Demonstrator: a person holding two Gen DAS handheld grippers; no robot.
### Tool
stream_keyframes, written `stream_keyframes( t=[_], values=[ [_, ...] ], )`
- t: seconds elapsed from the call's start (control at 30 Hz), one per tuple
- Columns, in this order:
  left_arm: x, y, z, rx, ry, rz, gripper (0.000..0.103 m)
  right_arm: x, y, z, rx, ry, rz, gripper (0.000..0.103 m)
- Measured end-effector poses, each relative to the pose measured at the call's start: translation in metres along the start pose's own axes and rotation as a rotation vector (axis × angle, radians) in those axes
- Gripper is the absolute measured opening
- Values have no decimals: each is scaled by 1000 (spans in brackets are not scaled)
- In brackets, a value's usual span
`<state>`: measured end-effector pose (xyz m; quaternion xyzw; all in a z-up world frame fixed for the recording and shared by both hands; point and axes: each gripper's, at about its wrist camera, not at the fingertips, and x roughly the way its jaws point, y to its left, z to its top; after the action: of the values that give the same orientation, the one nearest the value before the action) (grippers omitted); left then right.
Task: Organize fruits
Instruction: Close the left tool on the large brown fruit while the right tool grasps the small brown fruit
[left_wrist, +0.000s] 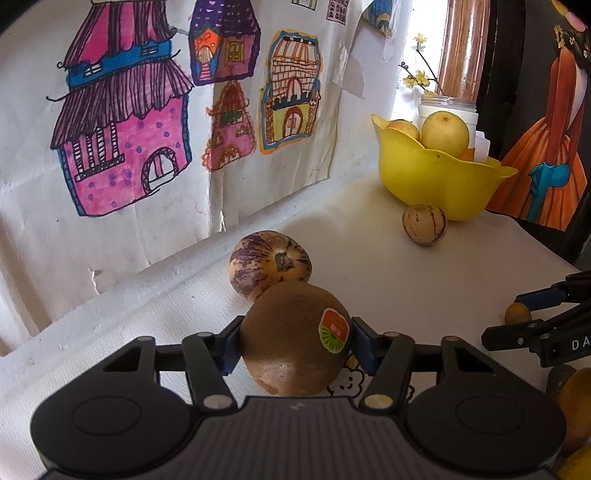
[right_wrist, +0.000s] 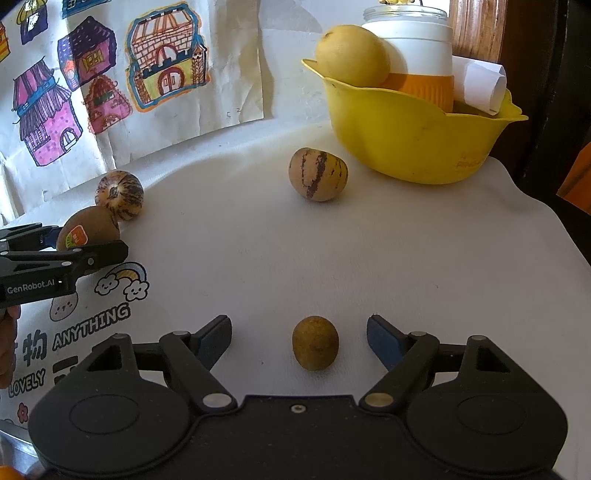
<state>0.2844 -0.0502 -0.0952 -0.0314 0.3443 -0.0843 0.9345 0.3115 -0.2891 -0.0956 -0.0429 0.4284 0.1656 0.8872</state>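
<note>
A brown kiwi (left_wrist: 291, 350) with an orange-green sticker sits between the blue pads of my left gripper (left_wrist: 297, 332), which press both its sides; it rests on or just above the white cloth. Right behind it lies a purple-striped round fruit (left_wrist: 269, 264). My right gripper (right_wrist: 299, 332) stands open around a small brown fruit (right_wrist: 315, 343) on the cloth, a gap on each side. A striped tan fruit (right_wrist: 317, 174) lies in front of the yellow bowl (right_wrist: 406, 140), which holds a yellow pear (right_wrist: 351, 55). The right wrist view shows the left gripper (right_wrist: 86, 242) with the kiwi (right_wrist: 88, 229).
A white and orange jar (right_wrist: 417, 48) and a paper roll (right_wrist: 480, 85) stand behind the bowl. Coloured house drawings (left_wrist: 129, 129) hang on the back wall. The cloth's edge drops off at the right (right_wrist: 554, 221). Printed cartoon lettering (right_wrist: 92, 325) marks the cloth at the left.
</note>
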Motion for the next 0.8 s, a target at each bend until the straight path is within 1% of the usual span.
stream_keyframes(
  t=[0.2, 0.3, 0.37, 0.4, 0.47, 0.5, 0.53, 0.57, 0.6, 0.63, 0.8],
  values=[
    [0, 1, 0, 0, -1, -2, 63, 1, -1, 1, -5, -2, -1, 79],
    [-1, 1, -1, 0, -3, -1, 63, 0, -1, 0, -14, -6, -13, 73],
    [-1, 1, -1, 2, -4, 0, 63, -1, -2, 0, -26, -10, -17, 61],
    [-1, 1, -1, 3, -4, 1, 63, -2, -2, 1, -29, -12, -18, 59],
    [-1, 0, -1, 4, -4, 2, 62, -2, -3, 1, -33, -13, -24, 46],
    [-2, 0, -2, 4, -5, 3, 62, -3, -3, 1, -36, -14, -25, 42],
    [-2, 0, -2, 4, -5, 4, 62, -4, -3, 1, -35, -14, -26, 36],
    [-2, 0, -2, 3, -5, 3, 62, -4, -3, 1, -34, -14, -26, 31],
    [-3, 0, -2, 2, -6, 3, 62, -4, -4, 1, -33, -15, -27, 29],
    [-3, 0, -3, 3, -7, 3, 62, -5, -4, 0, -33, -17, -26, 26],
    [-4, -1, -3, 12, -8, 3, 61, -7, -4, -3, -25, -23, -24, 26]
  ],
)
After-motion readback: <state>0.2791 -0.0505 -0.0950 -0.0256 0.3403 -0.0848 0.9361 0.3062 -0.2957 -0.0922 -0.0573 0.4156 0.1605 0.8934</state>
